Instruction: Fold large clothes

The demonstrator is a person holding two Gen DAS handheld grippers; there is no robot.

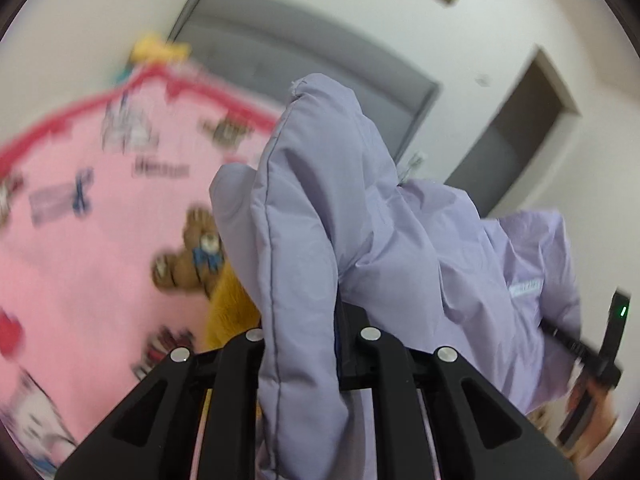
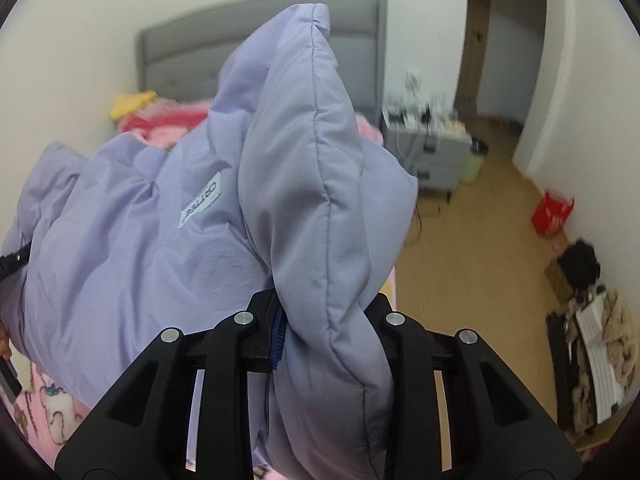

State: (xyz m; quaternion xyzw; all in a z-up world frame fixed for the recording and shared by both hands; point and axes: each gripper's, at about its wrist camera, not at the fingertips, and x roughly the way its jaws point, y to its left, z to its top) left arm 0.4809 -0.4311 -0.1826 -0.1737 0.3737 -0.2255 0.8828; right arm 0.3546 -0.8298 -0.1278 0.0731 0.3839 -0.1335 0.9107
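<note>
A lilac padded jacket (image 1: 360, 208) hangs lifted above the bed between my two grippers. My left gripper (image 1: 304, 340) is shut on a seamed fold of the jacket, which bulges up in front of the camera. My right gripper (image 2: 324, 320) is shut on another thick fold of the same jacket (image 2: 160, 240); a white label (image 2: 202, 202) shows on its body. The other gripper's black body (image 1: 592, 356) shows at the right edge of the left wrist view. Both sets of fingertips are hidden by the cloth.
A pink cartoon-print blanket (image 1: 88, 240) covers the bed, with an orange-yellow cloth (image 1: 228, 312) under the jacket. A grey headboard (image 2: 360, 40) stands at the wall. A grey nightstand (image 2: 436, 152), red bag (image 2: 552, 212) and a clothes pile (image 2: 592, 352) are on the wooden floor.
</note>
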